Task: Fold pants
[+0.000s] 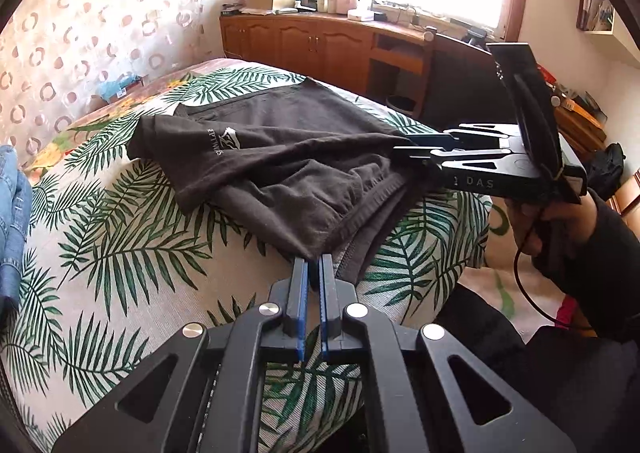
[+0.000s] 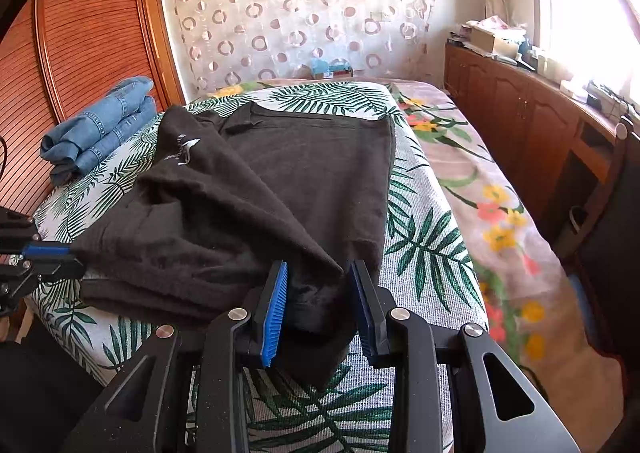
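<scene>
Pants (image 1: 280, 157), dark brown with a pale logo near one edge, lie partly folded on the palm-leaf bedspread (image 1: 120, 237), their long axis running away from both grippers toward the patterned curtain (image 2: 304, 13). The near end is bunched in thick layers at the edge of the bed, and this is the end both tools have hold of. The left gripper (image 1: 314, 265) has its blue pads nearly together, pinched on the near corner of the cloth. The right gripper (image 2: 318, 273) comes in from the other side, its fingers partly apart with a thick wad of fabric filling the gap and touching both pads, so I judge it clamped on that wad. Since the garment stretches forward from both sets of fingers, the next fold likely calls for carrying this near end up and over toward the far end. How many layers each grip has caught is hard to tell; the underside of the bunch is hidden. Folded jeans (image 2: 100, 121) sit well apart near the wooden wardrobe (image 2: 80, 21).
</scene>
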The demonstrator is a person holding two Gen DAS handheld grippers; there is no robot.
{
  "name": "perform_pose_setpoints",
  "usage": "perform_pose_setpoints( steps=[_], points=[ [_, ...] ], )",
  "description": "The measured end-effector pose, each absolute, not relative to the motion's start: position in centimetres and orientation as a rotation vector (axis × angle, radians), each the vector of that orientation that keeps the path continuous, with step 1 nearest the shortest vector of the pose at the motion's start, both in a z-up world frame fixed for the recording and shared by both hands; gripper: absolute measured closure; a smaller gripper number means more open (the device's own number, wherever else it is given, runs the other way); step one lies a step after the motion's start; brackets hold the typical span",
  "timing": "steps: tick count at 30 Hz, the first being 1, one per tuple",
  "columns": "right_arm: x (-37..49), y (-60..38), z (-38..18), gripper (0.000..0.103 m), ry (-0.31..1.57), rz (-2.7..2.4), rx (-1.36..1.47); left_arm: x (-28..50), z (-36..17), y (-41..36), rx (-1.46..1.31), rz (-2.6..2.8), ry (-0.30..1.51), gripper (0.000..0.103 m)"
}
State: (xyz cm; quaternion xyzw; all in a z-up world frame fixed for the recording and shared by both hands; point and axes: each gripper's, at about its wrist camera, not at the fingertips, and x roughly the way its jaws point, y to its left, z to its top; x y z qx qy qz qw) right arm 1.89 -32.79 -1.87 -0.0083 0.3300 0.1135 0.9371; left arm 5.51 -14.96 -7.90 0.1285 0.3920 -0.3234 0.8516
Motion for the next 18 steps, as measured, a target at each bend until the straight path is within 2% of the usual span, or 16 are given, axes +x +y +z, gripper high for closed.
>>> perform_pose_setpoints(
  steps=[7,10,13,17,18],
  points=[
    [1.8,-32.9,-1.9,0.070,0.678,0.238,-0.002,6.2,-8.4,-14.9,0.257,-0.649,0.849,0.098],
    [1.7,-33.1,-1.8,0.070,0.683,0.241,0.005,6.5,-8.5,-14.7,0.244,-0.639,0.863,0.092],
    [1.5,-33.0,-1.5,0.070,0.679,0.239,-0.001,6.7,-8.2,-14.2,0.230,-0.625,0.858,0.081],
    [1.3,-33.2,-0.6,0.070,0.655,0.239,-0.011,7.4,-7.8,-13.4,0.208,-0.601,0.845,0.059],
    [1.3,-33.2,-0.4,0.070,0.651,0.239,-0.014,7.6,-7.7,-13.2,0.201,-0.596,0.845,0.058]
  ],
)
